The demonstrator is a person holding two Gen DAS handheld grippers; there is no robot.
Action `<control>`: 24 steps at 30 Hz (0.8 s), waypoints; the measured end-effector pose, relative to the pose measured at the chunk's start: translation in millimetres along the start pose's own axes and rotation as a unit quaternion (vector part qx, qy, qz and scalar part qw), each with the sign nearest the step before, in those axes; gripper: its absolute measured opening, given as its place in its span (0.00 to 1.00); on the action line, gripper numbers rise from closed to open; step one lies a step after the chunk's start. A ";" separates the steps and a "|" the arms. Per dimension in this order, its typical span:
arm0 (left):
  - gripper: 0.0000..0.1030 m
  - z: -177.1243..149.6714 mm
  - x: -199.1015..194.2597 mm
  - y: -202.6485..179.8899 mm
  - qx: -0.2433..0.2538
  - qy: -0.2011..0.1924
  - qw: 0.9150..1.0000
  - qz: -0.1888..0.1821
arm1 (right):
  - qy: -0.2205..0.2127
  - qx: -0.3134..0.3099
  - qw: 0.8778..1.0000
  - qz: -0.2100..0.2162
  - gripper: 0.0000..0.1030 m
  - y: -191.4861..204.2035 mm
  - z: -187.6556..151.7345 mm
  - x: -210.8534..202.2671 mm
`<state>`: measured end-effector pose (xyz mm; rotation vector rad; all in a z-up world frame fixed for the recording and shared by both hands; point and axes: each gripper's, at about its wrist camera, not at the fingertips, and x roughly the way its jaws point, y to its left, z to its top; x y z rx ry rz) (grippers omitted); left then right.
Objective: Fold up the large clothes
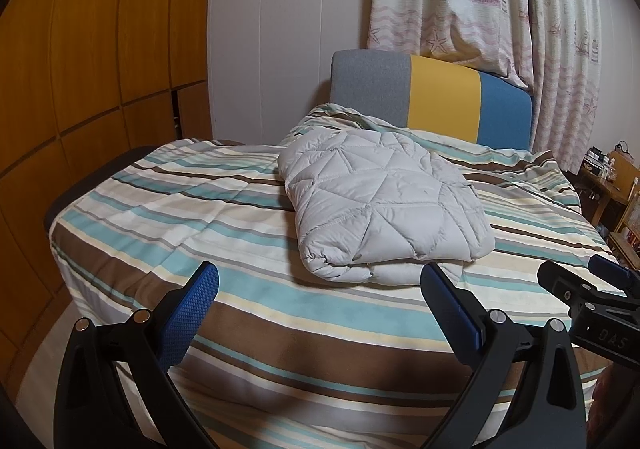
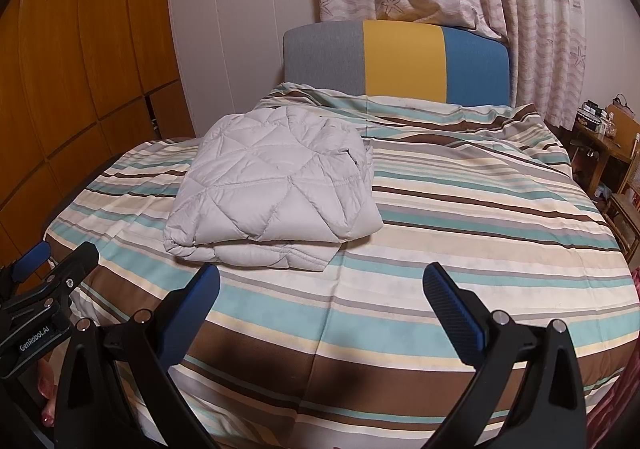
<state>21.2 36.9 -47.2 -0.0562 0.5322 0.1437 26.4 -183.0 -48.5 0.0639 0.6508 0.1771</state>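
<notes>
A light grey quilted puffer jacket (image 1: pixel 384 201) lies folded into a thick rectangular bundle on the striped bedspread (image 1: pixel 180 233). It also shows in the right wrist view (image 2: pixel 272 189), left of centre. My left gripper (image 1: pixel 320 281) is open and empty, held just short of the bundle's near edge, above the bedspread. My right gripper (image 2: pixel 320 281) is open and empty, to the right of the bundle's near corner. The right gripper shows at the right edge of the left wrist view (image 1: pixel 588 289); the left one shows at the left edge of the right wrist view (image 2: pixel 48 261).
A grey, yellow and blue headboard (image 1: pixel 432 97) stands at the far end of the bed. Patterned curtains (image 1: pixel 500 9) hang behind it. A wooden wardrobe (image 1: pixel 80 69) runs along the left. A wooden side table (image 2: pixel 604 141) with small items stands at the right.
</notes>
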 end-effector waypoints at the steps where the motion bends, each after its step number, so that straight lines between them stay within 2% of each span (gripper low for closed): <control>1: 0.97 -0.6 0.1 -0.4 0.001 -0.001 1.000 -0.001 | 0.001 -0.001 1.000 -0.001 0.98 0.0 0.1 0.1; 16: 0.97 -4.6 -2.7 -0.9 -0.007 -0.005 1.000 -0.022 | 0.005 0.003 1.000 0.000 0.98 -2.0 -1.4 2.4; 21: 0.97 -5.5 14.9 1.3 -0.013 0.034 0.999 -0.025 | 0.017 0.007 1.000 -0.003 0.98 -6.3 -1.6 12.6; 24: 0.97 -6.7 30.0 4.7 -0.017 0.052 0.998 -0.015 | 0.028 0.015 0.999 -0.004 0.98 -11.3 -1.6 22.8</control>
